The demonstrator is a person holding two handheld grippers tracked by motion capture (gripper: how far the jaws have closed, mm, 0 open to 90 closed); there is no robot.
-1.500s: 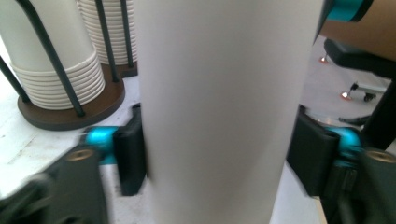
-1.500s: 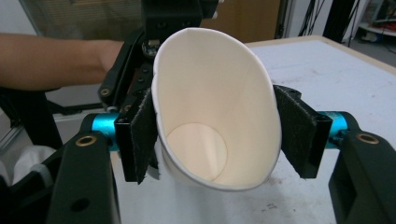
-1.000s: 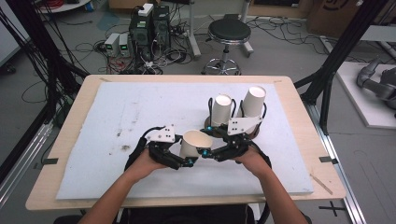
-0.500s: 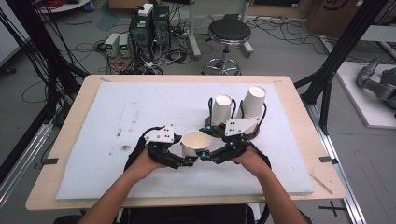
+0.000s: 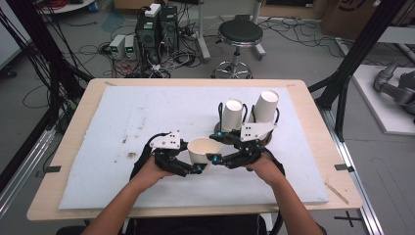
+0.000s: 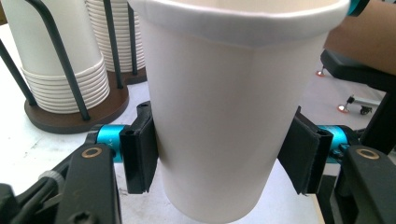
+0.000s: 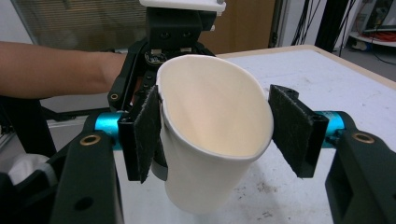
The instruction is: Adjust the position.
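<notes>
White paper cup (image 5: 202,150) between both grippers, long axis upright, mouth up. Clamped at mid-wall by left gripper (image 6: 219,154), jaws clenched from 9 and 3 o'clock. Right gripper (image 7: 224,133) astride the rim, jaws released, one pad touching.

Both grippers are black, each topped by a pale grey three-cornered plate with small dark screw holes. The left gripper (image 5: 196,169) and right gripper (image 5: 211,157) have turquoise metal cylinders behind black padded jaws, brass-ringed pivot screws on the arms, and black cables trailing back. The forearms are bare, unsleeved.
</notes>
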